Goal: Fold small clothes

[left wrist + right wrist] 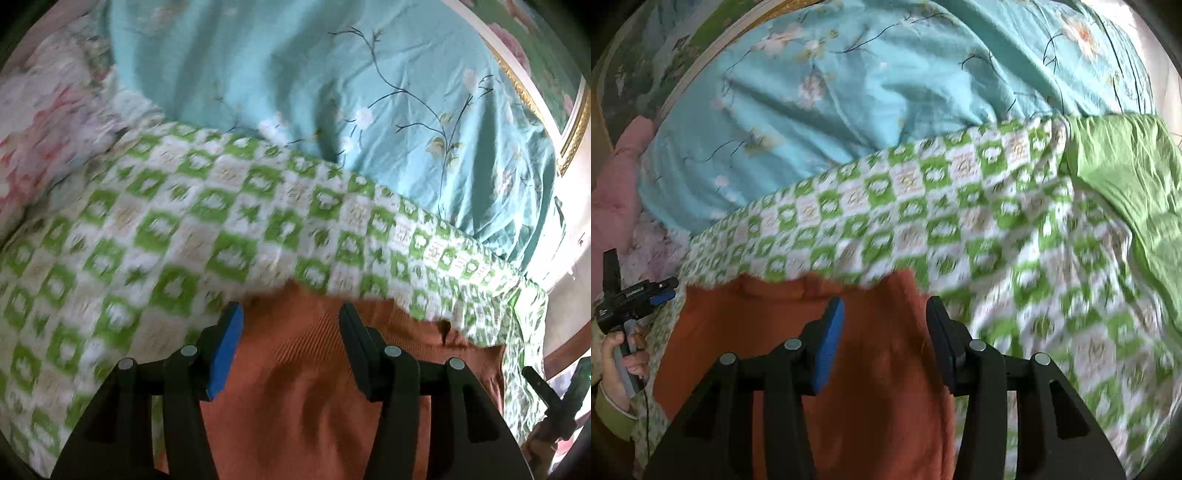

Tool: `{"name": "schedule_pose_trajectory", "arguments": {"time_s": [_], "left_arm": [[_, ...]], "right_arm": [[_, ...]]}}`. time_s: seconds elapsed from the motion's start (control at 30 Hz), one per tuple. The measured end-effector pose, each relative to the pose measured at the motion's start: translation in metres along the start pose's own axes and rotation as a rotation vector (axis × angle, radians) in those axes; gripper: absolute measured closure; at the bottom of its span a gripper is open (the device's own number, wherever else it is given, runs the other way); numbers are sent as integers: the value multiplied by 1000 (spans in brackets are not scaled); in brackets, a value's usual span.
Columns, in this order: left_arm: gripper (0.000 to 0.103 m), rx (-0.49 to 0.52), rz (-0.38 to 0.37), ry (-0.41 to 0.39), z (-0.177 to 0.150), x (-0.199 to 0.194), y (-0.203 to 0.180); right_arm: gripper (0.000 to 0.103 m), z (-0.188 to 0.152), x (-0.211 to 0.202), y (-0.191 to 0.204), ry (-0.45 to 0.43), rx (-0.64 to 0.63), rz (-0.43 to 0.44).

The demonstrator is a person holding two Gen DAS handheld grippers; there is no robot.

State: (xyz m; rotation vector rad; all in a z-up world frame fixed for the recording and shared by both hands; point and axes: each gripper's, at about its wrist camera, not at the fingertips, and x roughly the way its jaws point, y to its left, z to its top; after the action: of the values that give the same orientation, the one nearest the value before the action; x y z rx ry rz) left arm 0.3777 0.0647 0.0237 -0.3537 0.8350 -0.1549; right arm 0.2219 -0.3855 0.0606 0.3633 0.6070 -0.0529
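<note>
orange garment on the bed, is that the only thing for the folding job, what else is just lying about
For the job:
orange garment
left gripper
right gripper

Just lying about:
green checked blanket
teal floral quilt
pink floral bedding
plain green cloth

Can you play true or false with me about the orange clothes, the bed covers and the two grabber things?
1. The orange garment lies on a green-and-white checked cover. True.
2. The left gripper squeezes the garment between its fingers. False: its fingers stand apart, nothing pinched.
3. A light blue flowered quilt lies beyond the checked cover. True.
4. The right gripper is shut tight. False: it is open above the garment.
5. A hand holds the left gripper's handle in the right wrist view. True.
</note>
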Motion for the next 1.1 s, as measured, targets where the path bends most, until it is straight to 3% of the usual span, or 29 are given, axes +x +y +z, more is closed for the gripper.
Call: {"name": "schedule_pose_trajectory", "arguments": {"time_s": [0.33,0.53,0.8,1.1], "left_arm": [[44,-116,-48,22,-109,-73,30],[44,-192,-96,60,-158,-96,37],[42,-259,-118,119,-194,-102,50],[42,-324,-129,122,-200,-93,63]], "right_arm": [[51,-70,-36,33,90,6,120],[48,-105,-51,48,122,19,153],[46,-135,-72,49,142,82,177],[43,-154,-85,60,159,87,199]]}}
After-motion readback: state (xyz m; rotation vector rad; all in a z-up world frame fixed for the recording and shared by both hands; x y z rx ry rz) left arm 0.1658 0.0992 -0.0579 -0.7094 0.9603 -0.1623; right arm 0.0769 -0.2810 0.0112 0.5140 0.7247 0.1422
